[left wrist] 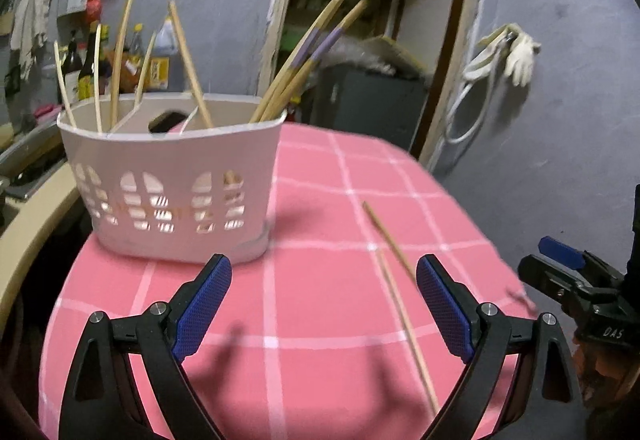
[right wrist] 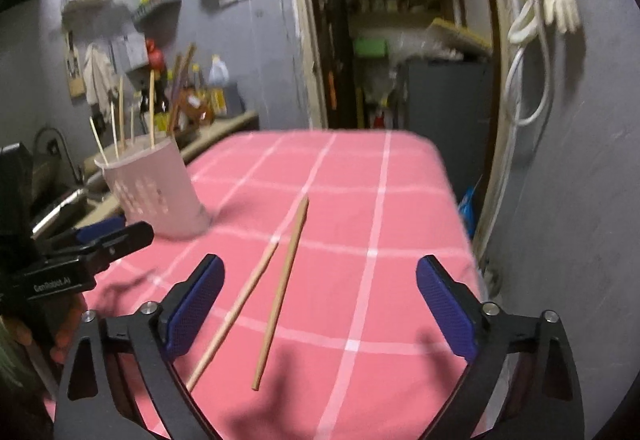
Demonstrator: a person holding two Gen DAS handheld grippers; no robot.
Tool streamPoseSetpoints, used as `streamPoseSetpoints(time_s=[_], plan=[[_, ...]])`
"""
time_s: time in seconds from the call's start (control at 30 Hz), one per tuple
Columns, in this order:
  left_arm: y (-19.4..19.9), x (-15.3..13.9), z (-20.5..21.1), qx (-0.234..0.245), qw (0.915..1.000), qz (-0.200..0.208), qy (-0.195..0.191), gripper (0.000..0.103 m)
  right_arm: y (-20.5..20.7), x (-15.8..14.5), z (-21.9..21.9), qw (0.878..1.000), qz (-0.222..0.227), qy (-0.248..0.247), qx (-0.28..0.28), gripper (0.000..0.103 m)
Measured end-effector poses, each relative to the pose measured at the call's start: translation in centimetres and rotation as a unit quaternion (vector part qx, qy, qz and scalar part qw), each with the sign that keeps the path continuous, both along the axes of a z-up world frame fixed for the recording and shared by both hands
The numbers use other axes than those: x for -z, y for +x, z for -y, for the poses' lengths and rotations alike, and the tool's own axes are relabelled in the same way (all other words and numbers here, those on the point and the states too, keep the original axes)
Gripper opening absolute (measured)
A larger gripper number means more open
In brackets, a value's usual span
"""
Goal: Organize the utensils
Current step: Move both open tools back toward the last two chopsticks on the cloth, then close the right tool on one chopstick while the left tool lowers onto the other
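Note:
A white perforated utensil basket [left wrist: 172, 180] stands on the pink checked table [left wrist: 312, 200], holding several wooden chopsticks, two with purple bands [left wrist: 316, 48]. It also shows in the right wrist view [right wrist: 156, 192] at the left. Two loose wooden chopsticks [right wrist: 282, 288] [right wrist: 234, 316] lie side by side on the cloth [right wrist: 400, 200], in front of my right gripper [right wrist: 320, 304], which is open and empty above them. In the left wrist view they [left wrist: 404, 316] lie to the right. My left gripper [left wrist: 324, 304] is open and empty, just in front of the basket.
A counter with bottles [left wrist: 88, 68] and a sink [right wrist: 60, 208] lies left of the table. A doorway [right wrist: 400, 40] with a dark cabinet [right wrist: 448, 108] is behind. A glove and hose [right wrist: 552, 8] hang on the grey right wall. The table edge drops off at right.

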State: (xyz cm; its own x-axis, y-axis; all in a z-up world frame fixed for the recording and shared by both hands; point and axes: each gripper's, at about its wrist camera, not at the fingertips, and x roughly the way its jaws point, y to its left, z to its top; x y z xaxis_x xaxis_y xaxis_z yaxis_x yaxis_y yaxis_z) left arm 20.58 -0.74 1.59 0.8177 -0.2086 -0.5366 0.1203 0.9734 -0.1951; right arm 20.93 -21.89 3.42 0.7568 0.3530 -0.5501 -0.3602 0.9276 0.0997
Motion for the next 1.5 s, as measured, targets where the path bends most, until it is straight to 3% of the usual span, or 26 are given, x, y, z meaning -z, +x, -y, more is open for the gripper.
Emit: streamPoseSetpoints(time_s=[0.43, 0.53, 0.7, 0.87, 1.17, 1.5], plan=[[1.9, 2.9, -1.1, -0.013, 0.9964, -0.083, -0.001, 0.090, 5.0, 4.8, -3.9, 0.986, -0.131, -0.069, -0.074, 0.056], [2.0, 3.0, -0.9, -0.008, 0.9958, -0.091, -0.002, 0.090, 5.6, 5.2, -4.4, 0.984, -0.139, -0.084, -0.075, 0.047], [1.9, 3.1, -0.1, 0.017, 0.9951, -0.098, 0.004, 0.090, 6.5, 5.1, -3.8, 0.984, -0.141, -0.079, -0.070, 0.021], [2.4, 3.3, 1.8, 0.064, 0.9919, -0.110, 0.013, 0.088, 6.7, 5.0, -2.4, 0.985, -0.145, -0.065, -0.063, 0.008], [4.6, 4.6, 4.7, 0.135, 0.9793, -0.147, 0.031, 0.044, 5.4, 4.8, 0.7, 0.986, -0.150, -0.061, -0.036, 0.006], [7.9, 5.1, 6.1, 0.131, 0.9736, -0.184, 0.035, 0.017, 6.7, 4.9, 0.4, 0.981, -0.175, -0.080, -0.038, 0.008]])
